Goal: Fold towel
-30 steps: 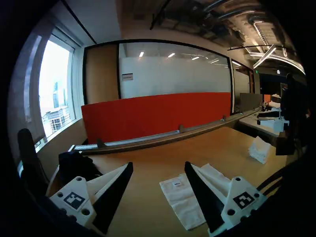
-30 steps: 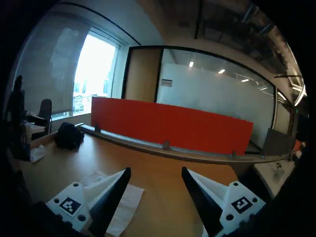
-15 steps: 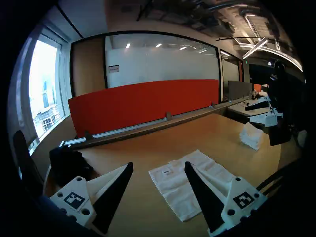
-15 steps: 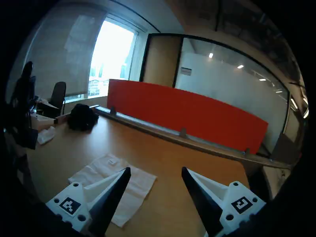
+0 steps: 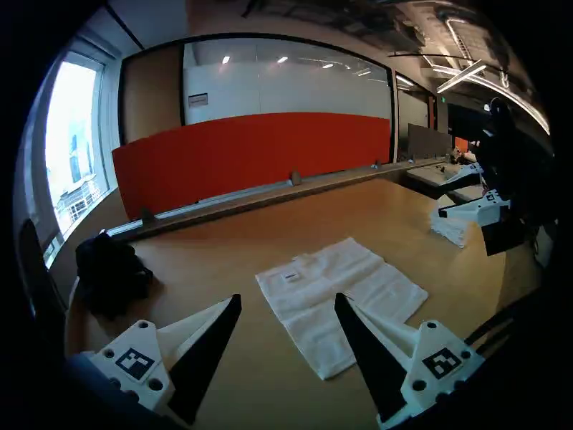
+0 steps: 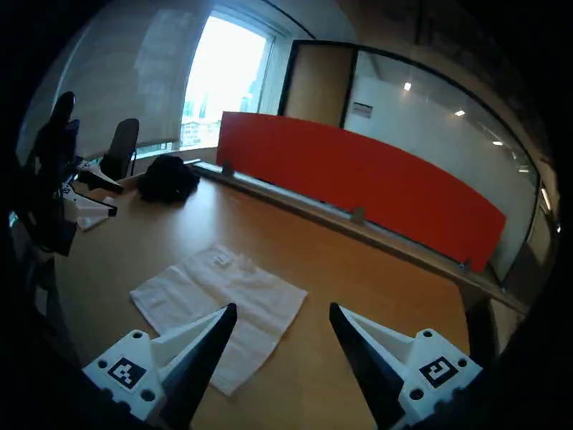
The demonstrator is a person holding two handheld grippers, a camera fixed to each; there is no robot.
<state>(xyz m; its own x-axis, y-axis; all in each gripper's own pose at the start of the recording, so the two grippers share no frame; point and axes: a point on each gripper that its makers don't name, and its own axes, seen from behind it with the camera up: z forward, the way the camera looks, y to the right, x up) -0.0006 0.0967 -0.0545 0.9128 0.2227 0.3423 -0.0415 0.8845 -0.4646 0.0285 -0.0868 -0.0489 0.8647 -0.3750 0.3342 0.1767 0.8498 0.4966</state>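
White towel [image 5: 336,294] lies flat and unfolded mid-table [image 5: 236,244], just beyond the left gripper [image 5: 286,296] and right gripper [image 6: 282,307], both jaws spread and empty, black bag [image 5: 107,272] left, red divider [image 5: 251,158] far.

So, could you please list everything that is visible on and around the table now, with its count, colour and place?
towel: one, white, spread flat on the table, ahead of both grippers
table: one, light wood, under everything
bundle: one, black, perhaps a bag, on the table near the divider's left end
divider: one, red, along the table's far edge
small cloth: one, white, far right in the left gripper view
chair: one, black, by the window
window: one, bright, behind the bundle
left gripper: one, white with black fingers, open, holding nothing
right gripper: one, same colours, open, holding nothing
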